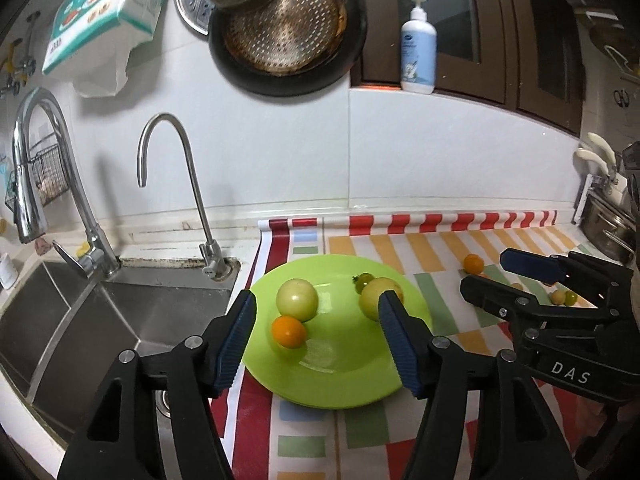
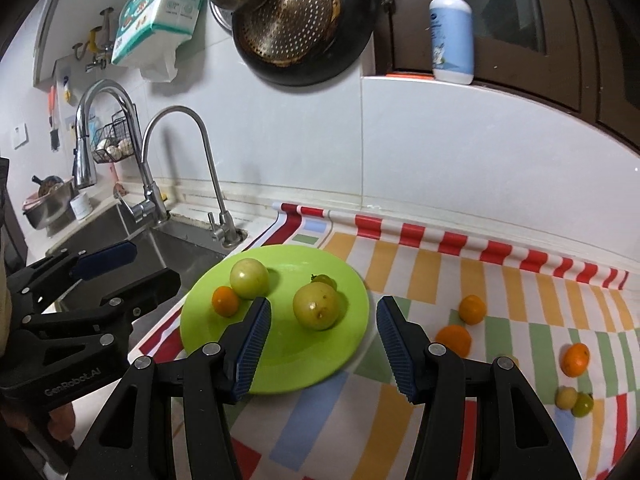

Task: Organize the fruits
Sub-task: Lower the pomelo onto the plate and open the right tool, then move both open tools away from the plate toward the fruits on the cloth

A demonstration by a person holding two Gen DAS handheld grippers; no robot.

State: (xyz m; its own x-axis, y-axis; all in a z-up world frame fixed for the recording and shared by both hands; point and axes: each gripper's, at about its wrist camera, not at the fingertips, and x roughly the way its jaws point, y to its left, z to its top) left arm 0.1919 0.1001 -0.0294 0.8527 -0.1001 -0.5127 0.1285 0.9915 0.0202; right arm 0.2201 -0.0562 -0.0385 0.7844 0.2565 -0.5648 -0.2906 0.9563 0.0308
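Lying beyond right claw: plate

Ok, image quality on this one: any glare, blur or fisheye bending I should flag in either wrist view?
Left wrist view: soft glare patches on the green plate, strong bending of the faucet near the rim, and the hanging pan looks slightly soft. Right wrist view: fruit on the plate is sharp, the striped mat curves with the lens, corners are vignetted black.

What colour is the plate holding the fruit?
Bright lime green plate, clearest in the right wrist view.
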